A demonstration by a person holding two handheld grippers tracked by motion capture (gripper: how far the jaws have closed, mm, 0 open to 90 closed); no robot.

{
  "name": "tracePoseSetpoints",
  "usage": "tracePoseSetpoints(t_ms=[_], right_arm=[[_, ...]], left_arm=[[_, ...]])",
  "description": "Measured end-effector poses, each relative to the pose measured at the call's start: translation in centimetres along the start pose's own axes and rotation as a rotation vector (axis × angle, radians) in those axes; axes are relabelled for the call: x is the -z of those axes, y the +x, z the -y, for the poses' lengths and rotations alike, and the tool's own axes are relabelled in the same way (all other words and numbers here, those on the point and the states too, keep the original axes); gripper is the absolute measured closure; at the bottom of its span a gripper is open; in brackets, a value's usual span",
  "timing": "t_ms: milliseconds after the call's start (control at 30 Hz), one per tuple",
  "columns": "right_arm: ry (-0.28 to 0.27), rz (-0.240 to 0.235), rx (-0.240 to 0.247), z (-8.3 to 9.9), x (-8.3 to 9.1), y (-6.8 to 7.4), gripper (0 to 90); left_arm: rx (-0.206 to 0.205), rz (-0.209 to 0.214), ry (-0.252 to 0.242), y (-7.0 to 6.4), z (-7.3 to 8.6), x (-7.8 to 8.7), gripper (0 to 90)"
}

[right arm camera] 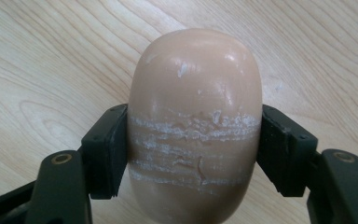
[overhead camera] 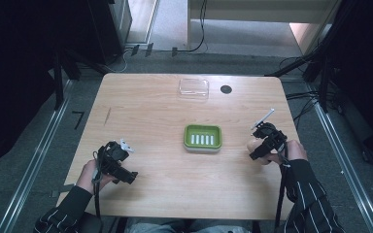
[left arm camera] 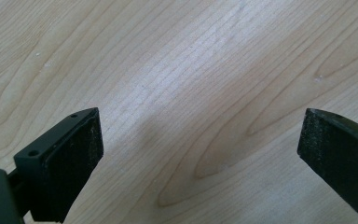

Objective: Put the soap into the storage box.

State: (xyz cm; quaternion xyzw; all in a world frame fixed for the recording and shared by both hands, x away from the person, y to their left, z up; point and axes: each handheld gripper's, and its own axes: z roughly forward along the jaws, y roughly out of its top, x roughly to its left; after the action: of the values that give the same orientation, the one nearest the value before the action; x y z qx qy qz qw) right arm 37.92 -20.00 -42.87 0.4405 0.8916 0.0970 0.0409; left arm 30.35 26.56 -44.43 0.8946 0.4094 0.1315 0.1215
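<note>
Pale wooden table (overhead camera: 150,121) with a visible grain fills the middle of a dark room with grey flooring. At its near left, the left gripper (overhead camera: 126,175) hovers over bare wood, jaws spread wide with nothing between them. A green rectangular soap dish (overhead camera: 202,137) with a slotted white insert sits at the centre; a clear plastic lid (overhead camera: 193,89) lies near the far edge. At the right, the right gripper (overhead camera: 258,145) is clenched on a beige oval soap bar (right arm camera: 196,121), its surface scratched white, held just above the table.
</note>
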Motion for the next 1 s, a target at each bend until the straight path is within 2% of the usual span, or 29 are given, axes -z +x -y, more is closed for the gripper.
tracePoseSetpoints(t_ms=[233, 267, 433, 1000], right_arm=[[-0.008, -0.009, 0.038, -0.9, 0.4, 1.1, 33.3], [-0.014, -0.008, 0.059, -1.1, 0.6, 1.4, 33.3], [-0.022, -0.014, 0.075, -1.7, 0.7, 1.9, 33.3], [-0.051, -0.013, 0.136, -3.9, 1.4, 2.9, 33.3]], left_arm=[[0.0, 0.001, 0.002, 0.0, 0.0, 0.0, 0.6], [-0.001, 0.001, 0.003, 0.0, 0.0, 0.0, 0.5], [0.0, -0.001, 0.003, 0.0, 0.0, 0.0, 0.6], [0.0, -0.001, 0.003, 0.1, 0.0, 0.0, 0.6]])
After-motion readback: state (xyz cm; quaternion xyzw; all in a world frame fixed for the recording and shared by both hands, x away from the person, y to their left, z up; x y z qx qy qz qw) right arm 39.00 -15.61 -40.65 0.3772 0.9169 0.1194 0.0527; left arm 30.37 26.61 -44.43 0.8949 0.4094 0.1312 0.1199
